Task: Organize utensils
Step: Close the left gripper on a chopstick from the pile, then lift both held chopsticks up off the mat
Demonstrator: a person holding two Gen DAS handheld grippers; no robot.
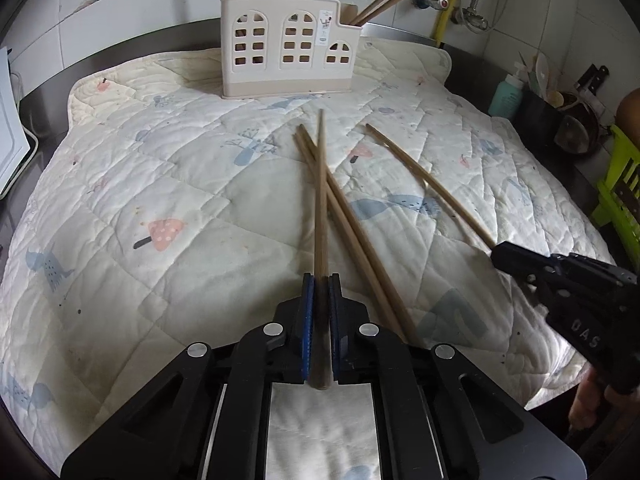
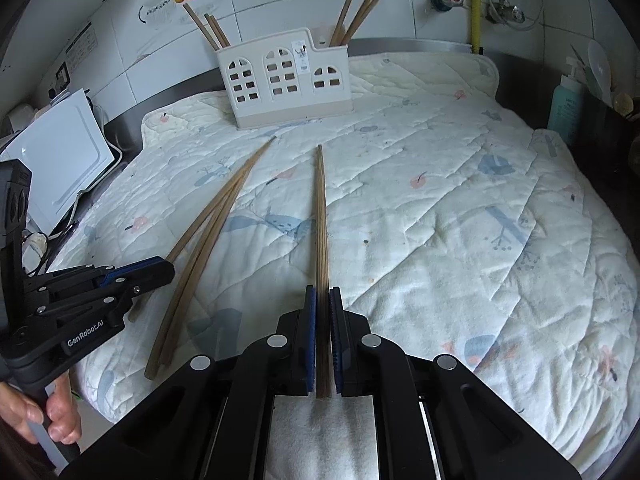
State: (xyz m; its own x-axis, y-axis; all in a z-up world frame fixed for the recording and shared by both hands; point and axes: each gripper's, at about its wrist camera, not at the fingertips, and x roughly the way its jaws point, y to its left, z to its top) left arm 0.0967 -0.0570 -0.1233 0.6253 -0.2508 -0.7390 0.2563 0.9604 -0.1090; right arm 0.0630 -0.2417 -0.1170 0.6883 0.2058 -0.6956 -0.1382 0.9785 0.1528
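Note:
My left gripper is shut on a wooden chopstick that points toward a cream utensil holder at the back of the quilted mat. Two loose chopsticks lie crossed under it. My right gripper is shut on another chopstick, also pointing at the holder. The right gripper shows in the left wrist view, the left gripper in the right wrist view. Several chopsticks stand in the holder's compartments.
A white quilted mat covers the counter. A white board leans at the left. A teal bottle, pots and a green basket stand at the right. A tiled wall with pipes is behind.

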